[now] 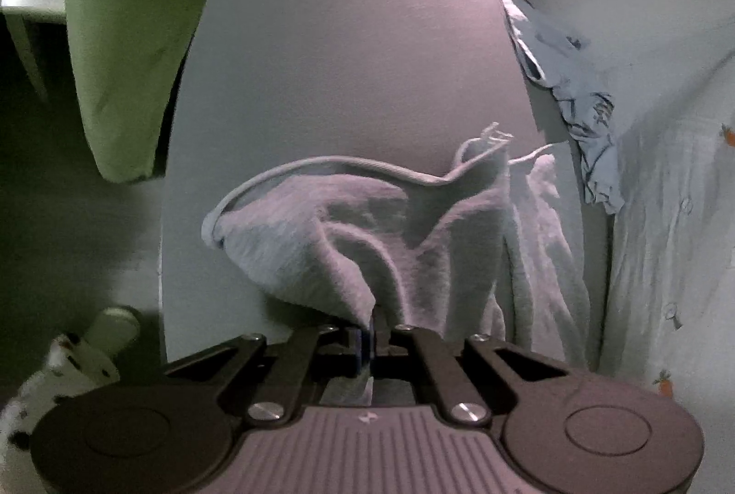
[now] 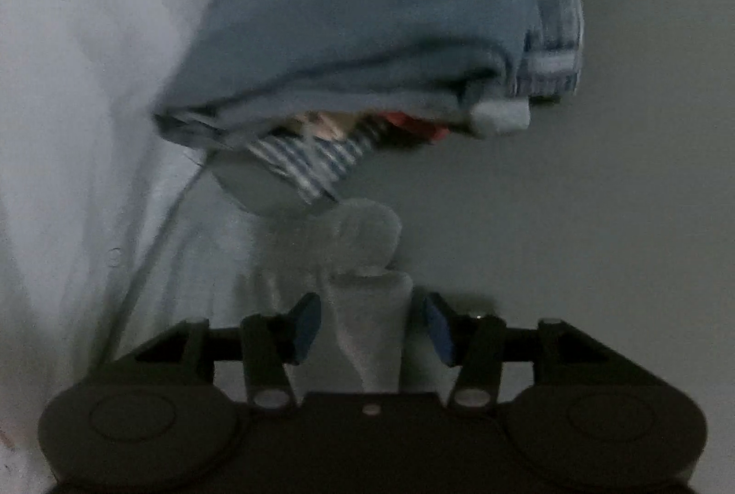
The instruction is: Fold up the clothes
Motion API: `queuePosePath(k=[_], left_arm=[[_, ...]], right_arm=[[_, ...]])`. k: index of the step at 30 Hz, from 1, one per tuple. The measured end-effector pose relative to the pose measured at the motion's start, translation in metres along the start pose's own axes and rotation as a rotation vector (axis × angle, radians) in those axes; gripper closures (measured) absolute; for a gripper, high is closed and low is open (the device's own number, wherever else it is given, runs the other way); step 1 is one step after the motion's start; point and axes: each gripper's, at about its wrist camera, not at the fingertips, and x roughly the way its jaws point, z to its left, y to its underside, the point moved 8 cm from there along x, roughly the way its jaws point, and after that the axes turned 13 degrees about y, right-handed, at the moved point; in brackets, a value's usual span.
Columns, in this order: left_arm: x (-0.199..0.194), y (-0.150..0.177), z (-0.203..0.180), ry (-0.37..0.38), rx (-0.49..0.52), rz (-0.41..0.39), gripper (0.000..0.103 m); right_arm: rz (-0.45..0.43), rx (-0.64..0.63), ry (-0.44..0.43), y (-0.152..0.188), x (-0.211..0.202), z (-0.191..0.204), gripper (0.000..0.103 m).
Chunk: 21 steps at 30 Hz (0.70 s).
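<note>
Pinching a fold of soft, fuzzy pale grey knit garment [image 1: 367, 237], the left gripper [image 1: 370, 333] has its black linkage arms drawn together and its blue pads closed tight on the cloth. From that pinch the fabric fans out in rounded, drooping folds, and a corded hem runs in a curve along its far edge above the smooth, matte grey table [image 1: 349, 48]. Beside the garment on the right lies thin, crinkled white fabric with small orange carrot prints and buttons [image 1: 666, 241], and a crumpled pale blue printed cloth [image 1: 583, 113] trails along its border. A smooth lime-green sheet [image 1: 124, 35] hangs at the upper left, though what it belongs to cannot be told. In the right wrist view, the right gripper [image 2: 371, 328] stands partly open, its blue-faced pads well apart on either side of a tapering tongue of the same grey knit, which rises between them without being pressed. Beyond it sits a neat stack of folded clothes [image 2: 367, 35] on the table: a thick slate-blue piece with a ribbed, washed-denim-like edge on top, and under it a blue-and-white striped fabric [image 2: 312, 163] and a sliver of red-orange cloth [image 2: 413, 124] peeking out.
</note>
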Motion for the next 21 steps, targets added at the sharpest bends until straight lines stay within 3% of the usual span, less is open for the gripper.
queuePosePath(k=[1, 2, 5, 9, 12, 16, 17, 19, 21], left_arm=[[-0.002, 0.000, -0.006, -0.008, 0.020, -0.004, 0.101], [-0.004, 0.000, -0.011, -0.013, 0.037, -0.009, 0.101], [-0.020, -0.003, -0.032, 0.006, 0.055, -0.033, 0.102], [-0.060, -0.002, -0.072, 0.085, 0.058, -0.067, 0.102], [-0.099, 0.005, -0.108, 0.127, 0.131, -0.117, 0.102], [-0.117, 0.008, -0.126, 0.050, 0.271, -0.195, 0.102], [-0.115, 0.007, -0.119, 0.031, 0.234, -0.190, 0.102], [-0.114, 0.007, -0.113, 0.065, 0.140, -0.176, 0.102], [-0.115, 0.006, -0.117, 0.049, 0.176, -0.182, 0.102]], right_arm=[[0.004, 0.009, -0.010, -0.001, 0.002, 0.002, 0.086], [0.026, 0.006, -0.025, -0.001, 0.004, 0.005, 0.103], [0.000, -0.041, -0.092, -0.014, -0.011, 0.017, 0.102], [-0.081, -0.103, -0.199, -0.051, -0.064, 0.040, 0.103], [-0.139, -0.145, -0.264, -0.072, -0.101, 0.056, 0.103], [-0.180, -0.210, -0.215, -0.081, -0.102, 0.061, 0.103], [-0.156, -0.194, -0.192, -0.081, -0.094, 0.057, 0.103], [-0.123, -0.151, -0.179, -0.081, -0.087, 0.052, 0.103], [-0.139, -0.166, -0.170, -0.080, -0.092, 0.054, 0.103]])
